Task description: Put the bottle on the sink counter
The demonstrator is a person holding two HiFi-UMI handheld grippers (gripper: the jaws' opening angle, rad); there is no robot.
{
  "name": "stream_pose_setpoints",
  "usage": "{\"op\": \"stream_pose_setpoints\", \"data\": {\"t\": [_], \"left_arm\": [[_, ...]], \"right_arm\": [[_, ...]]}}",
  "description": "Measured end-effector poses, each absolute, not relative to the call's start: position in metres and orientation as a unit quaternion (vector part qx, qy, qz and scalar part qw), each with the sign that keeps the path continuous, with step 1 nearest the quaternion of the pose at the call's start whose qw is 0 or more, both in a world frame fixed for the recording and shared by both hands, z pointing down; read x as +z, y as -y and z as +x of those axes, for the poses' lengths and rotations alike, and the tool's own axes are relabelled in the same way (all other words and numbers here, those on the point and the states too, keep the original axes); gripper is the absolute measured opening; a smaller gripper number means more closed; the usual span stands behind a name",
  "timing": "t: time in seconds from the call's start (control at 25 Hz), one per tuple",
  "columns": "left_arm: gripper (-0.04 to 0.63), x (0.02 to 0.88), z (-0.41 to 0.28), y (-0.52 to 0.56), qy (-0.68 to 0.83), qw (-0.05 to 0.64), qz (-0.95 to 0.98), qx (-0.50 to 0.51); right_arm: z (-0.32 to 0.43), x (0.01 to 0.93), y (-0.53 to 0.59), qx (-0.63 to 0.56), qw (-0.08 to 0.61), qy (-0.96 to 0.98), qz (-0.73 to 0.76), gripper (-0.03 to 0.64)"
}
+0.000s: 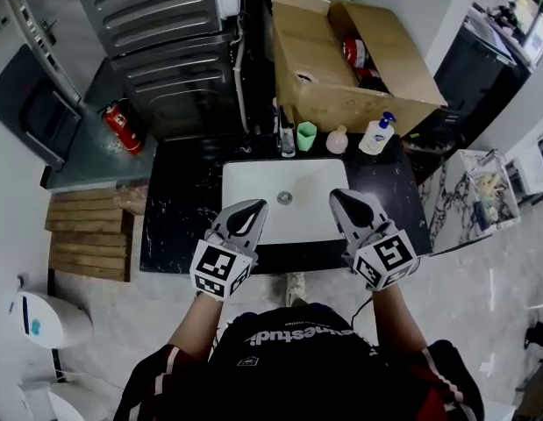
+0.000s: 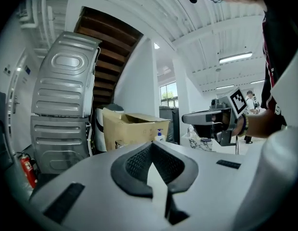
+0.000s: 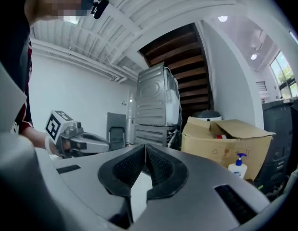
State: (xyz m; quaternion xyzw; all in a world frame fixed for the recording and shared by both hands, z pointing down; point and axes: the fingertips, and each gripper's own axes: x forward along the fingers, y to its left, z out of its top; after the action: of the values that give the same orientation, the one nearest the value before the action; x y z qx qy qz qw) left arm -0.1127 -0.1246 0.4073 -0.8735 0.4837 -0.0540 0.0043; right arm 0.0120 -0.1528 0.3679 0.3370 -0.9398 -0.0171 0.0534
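The bottle, white with a blue pump, stands upright on the black sink counter behind the right corner of the white sink. It also shows small in the left gripper view as the bottle and in the right gripper view as the bottle, in front of the cardboard box. My left gripper and right gripper hover side by side over the sink's front edge, pointing level toward the back. Both are shut and hold nothing. Neither touches the bottle.
A green cup and a pink object stand behind the sink. An open cardboard box sits behind the counter, a grey washing machine and a red fire extinguisher to the left, a wooden pallet lower left.
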Motion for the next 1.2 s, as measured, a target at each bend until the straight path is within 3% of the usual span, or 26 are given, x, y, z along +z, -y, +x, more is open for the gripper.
{"op": "stream_pose_setpoints", "data": {"t": [0.52,1.2], "left_arm": [[0.014,0.383,-0.125,0.025,-0.468,0.009,-0.883,-0.017],[0.014,0.358,-0.107,0.006,-0.487,0.01,-0.873,-0.008]], "right_arm": [[0.01,0.355,0.025,0.01,0.033,0.939,0.343,0.044],[0.032,0.34,0.014,0.019,0.045,0.94,0.339,0.044]]}}
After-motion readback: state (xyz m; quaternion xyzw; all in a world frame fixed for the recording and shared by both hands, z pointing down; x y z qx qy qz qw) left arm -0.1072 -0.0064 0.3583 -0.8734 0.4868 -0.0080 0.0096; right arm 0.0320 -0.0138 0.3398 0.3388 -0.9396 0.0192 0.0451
